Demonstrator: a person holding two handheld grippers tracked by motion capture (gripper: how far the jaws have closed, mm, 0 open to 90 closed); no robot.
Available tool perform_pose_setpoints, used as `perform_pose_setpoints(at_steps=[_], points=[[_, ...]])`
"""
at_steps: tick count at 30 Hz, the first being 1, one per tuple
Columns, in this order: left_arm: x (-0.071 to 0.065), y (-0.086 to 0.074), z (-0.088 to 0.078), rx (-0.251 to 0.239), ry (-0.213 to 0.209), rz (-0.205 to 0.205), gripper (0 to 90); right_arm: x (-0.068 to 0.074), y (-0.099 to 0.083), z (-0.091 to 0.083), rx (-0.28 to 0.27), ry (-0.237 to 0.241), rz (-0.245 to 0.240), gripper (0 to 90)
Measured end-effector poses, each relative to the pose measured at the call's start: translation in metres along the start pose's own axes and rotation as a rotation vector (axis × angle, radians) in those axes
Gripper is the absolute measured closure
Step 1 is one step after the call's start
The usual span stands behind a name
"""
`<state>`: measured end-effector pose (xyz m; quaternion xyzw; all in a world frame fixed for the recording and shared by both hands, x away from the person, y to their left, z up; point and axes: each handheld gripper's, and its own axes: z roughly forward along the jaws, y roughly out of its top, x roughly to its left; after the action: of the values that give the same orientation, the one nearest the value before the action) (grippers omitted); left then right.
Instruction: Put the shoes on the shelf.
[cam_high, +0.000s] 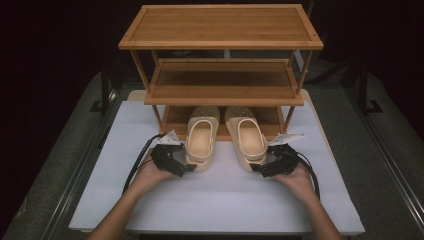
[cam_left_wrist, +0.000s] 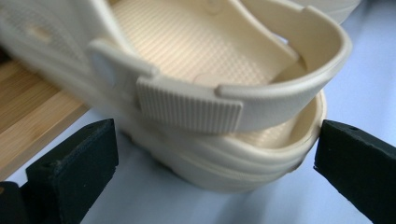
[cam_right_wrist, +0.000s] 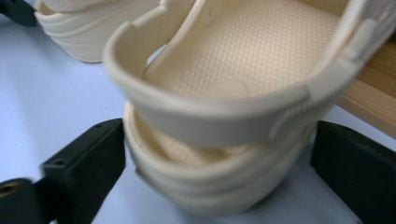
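Judging from how things lie, the step in hand is the placing of a pair of cream clogs on the bottom tier of the bamboo shoe rack (cam_high: 220, 42) — toes are tucked under it, heels rest on the white table (cam_high: 100, 200). The left hand-held gripper (cam_high: 187, 169) is seen spread wide about the heel of the left clog (cam_high: 201, 141), and the right hand-held gripper (cam_high: 256, 169) likewise about the right clog (cam_high: 246, 137), nothing being gripped. Next, a straight withdrawal is called for — no heel strap should be snagged.
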<state>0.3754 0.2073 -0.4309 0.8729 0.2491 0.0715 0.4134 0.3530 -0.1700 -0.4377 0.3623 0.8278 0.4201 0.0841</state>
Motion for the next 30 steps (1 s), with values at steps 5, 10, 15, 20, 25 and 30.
perform_pose_setpoints(at_steps=[5, 10, 15, 20, 25, 30], points=[[0.001, 0.010, 0.013, -0.012, -0.001, 0.010, 0.0, 0.001, 0.006, 0.008, -0.006, -0.007, -0.012, 2.1], [0.008, 0.019, 0.018, -0.043, -0.020, -0.020, 0.0, 0.003, 0.018, 0.019, -0.026, -0.001, -0.007, 2.0], [0.016, 0.023, 0.022, -0.058, -0.032, -0.033, 0.0, 0.007, 0.033, 0.031, -0.034, 0.005, -0.021, 2.4], [0.021, 0.028, 0.029, -0.063, -0.002, -0.026, 0.0, 0.009, 0.044, 0.046, -0.021, -0.028, -0.055, 3.1], [0.033, 0.034, 0.034, -0.087, -0.009, -0.046, 0.0, 0.000, 0.049, 0.052, -0.037, -0.032, -0.029, 3.3], [0.045, 0.044, 0.040, -0.077, 0.002, -0.039, 0.0, -0.009, 0.058, 0.058, -0.043, -0.061, -0.014, 3.4]])
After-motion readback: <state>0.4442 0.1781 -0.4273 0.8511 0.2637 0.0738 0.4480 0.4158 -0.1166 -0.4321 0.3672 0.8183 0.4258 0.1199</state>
